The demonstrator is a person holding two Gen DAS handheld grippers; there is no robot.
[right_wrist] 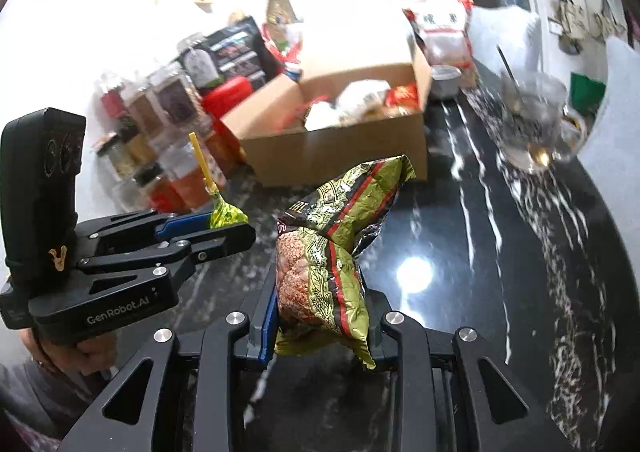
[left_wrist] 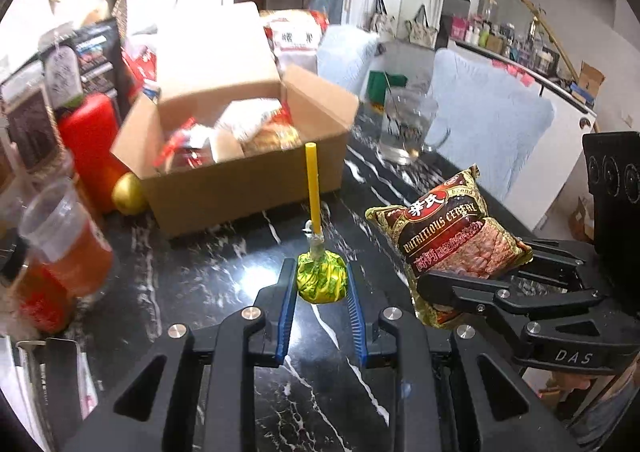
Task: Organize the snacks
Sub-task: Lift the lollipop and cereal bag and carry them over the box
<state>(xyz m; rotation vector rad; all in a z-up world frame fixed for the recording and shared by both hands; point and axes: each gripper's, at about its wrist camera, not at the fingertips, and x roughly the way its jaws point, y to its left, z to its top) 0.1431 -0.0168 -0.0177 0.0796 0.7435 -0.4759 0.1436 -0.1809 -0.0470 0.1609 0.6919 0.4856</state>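
The left gripper (left_wrist: 322, 284) has its fingers (left_wrist: 286, 292) pinching a lollipop (left_wrist: 322, 278) by its yellow-green wrapped head, the yellow stick standing upright above them. The lollipop is off the black marbled surface (left_wrist: 224, 272), in front of the open cardboard box (left_wrist: 240, 180).

The right gripper (right_wrist: 320, 316) has its fingers (right_wrist: 266, 328) clamped on a packet of nutritious cereal (right_wrist: 328, 252), gripping its lower end while the crumpled top rises toward the box. In the left wrist view this packet (left_wrist: 452, 240) hangs just beside the lollipop, to its right, also clear of the surface.

The box holds several wrapped snacks (left_wrist: 236, 132). A glass mug (left_wrist: 408, 128) with a spoon stands to the right of the box; a red bottle (left_wrist: 90, 148) and jars stand to its left.
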